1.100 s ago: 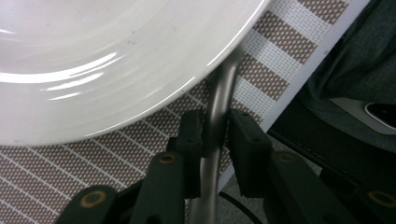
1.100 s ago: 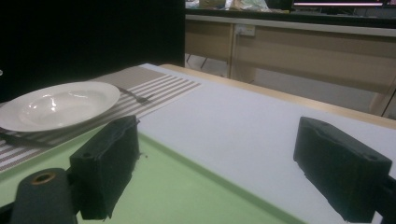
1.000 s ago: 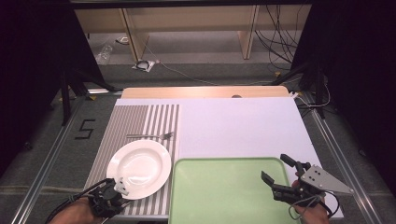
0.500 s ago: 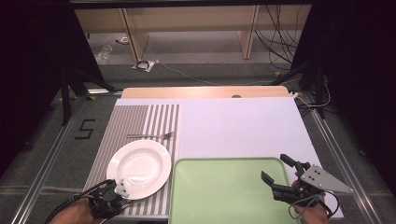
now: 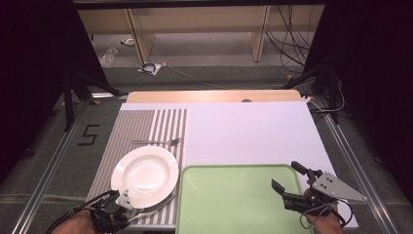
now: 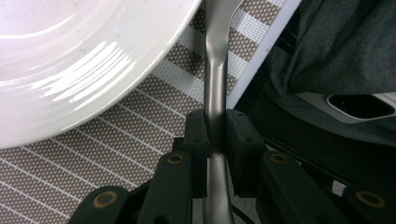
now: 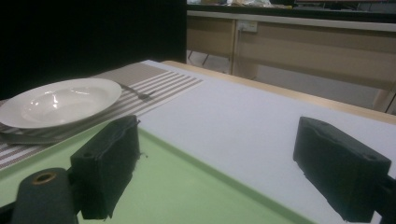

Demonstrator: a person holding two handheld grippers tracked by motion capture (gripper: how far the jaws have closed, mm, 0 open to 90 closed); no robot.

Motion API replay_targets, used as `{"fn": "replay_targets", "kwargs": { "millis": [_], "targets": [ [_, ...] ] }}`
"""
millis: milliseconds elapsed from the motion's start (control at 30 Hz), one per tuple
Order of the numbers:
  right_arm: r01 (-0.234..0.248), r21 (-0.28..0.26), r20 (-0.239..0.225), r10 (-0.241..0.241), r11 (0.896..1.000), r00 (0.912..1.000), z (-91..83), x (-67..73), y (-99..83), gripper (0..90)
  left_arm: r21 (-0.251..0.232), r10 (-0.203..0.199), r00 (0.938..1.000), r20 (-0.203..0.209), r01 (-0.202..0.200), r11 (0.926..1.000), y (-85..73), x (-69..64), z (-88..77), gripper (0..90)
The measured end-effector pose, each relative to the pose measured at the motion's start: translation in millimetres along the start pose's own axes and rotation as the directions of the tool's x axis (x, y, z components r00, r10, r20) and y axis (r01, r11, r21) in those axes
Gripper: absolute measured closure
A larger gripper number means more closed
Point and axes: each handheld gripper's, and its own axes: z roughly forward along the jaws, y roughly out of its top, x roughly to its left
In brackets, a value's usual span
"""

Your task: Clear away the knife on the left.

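Note:
A white plate [image 5: 144,175] rests on a striped placemat [image 5: 146,124] at the near left. A metal utensil [image 6: 215,70] lies on the mat along the plate's near right rim, its handle reaching the mat's front edge. My left gripper [image 6: 217,133] is shut on that handle, both pads pressing its sides; in the high view the left gripper [image 5: 119,207] sits at the plate's front edge. My right gripper [image 5: 285,175] hovers open over the right end of a green tray [image 5: 234,204], with nothing between its jaws [image 7: 215,163].
A fork [image 5: 157,142] lies crosswise on the mat just beyond the plate [image 7: 60,100]. A white table surface [image 5: 248,131] stretches behind the tray [image 7: 177,186]. A wooden strip borders the table's far edge, with floor and cables past it.

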Motion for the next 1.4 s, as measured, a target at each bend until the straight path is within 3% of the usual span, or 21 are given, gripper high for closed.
{"fn": "replay_targets", "kwargs": {
  "millis": [233, 367, 500, 767, 967, 1067, 1133, 1167, 1400],
  "targets": [
    [0.004, 0.002, -0.001, -0.004, 1.000, 1.0000, 0.3, -0.2, 0.0, 15.3, -0.026, -0.006, 0.9998, 0.017, 0.006, 0.9996, -0.4, -3.9, -8.0, 79.1],
    [0.004, 0.003, -0.002, -0.004, 1.000, 1.0000, 0.3, 0.2, 0.1, 15.3, -0.053, -0.005, 1.0000, 0.004, 0.005, 0.9986, 1.1, -7.0, -13.3, 79.1],
    [0.003, 0.004, -0.001, -0.003, 1.000, 1.0000, 0.0, 0.4, 0.2, 15.3, -0.080, 0.011, 0.9996, 0.028, -0.009, 0.9967, 4.4, -13.7, -16.2, 79.1],
    [0.005, 0.004, -0.002, -0.005, 1.000, 1.0000, -0.1, 0.4, 0.3, 15.3, -0.094, 0.025, 0.9993, 0.026, -0.023, 0.9953, 14.8, -22.1, -18.3, 79.1],
    [0.003, -0.001, -0.003, -0.003, 1.000, 1.0000, -0.2, 0.3, 0.4, 15.3, -0.125, 0.013, 0.9993, 0.035, -0.008, 0.9921, 26.8, -27.1, -17.4, 79.1],
    [0.004, -0.003, -0.003, -0.004, 1.000, 1.0000, -0.3, 0.3, 0.6, 15.3, -0.144, 0.006, 0.9993, 0.038, 0.000, 0.9896, 34.0, -29.4, -17.4, 79.1],
    [0.003, -0.003, -0.003, -0.003, 1.000, 1.0000, -0.4, 0.4, 0.6, 15.3, -0.171, -0.005, 0.9993, 0.036, 0.011, 0.9853, 39.1, -30.6, -17.4, 79.1],
    [0.003, 0.000, -0.002, -0.003, 1.000, 1.0000, -0.6, 0.5, 0.8, 15.4, -0.198, -0.033, 0.9990, 0.031, 0.039, 0.9795, 44.2, -30.4, -17.6, 79.1],
    [0.002, -0.002, -0.002, -0.002, 1.000, 1.0000, -0.9, 0.3, 1.1, 15.4, -0.227, -0.051, 0.9981, 0.035, 0.057, 0.9722, 62.4, -32.0, -14.7, 79.1]
  ]
}}
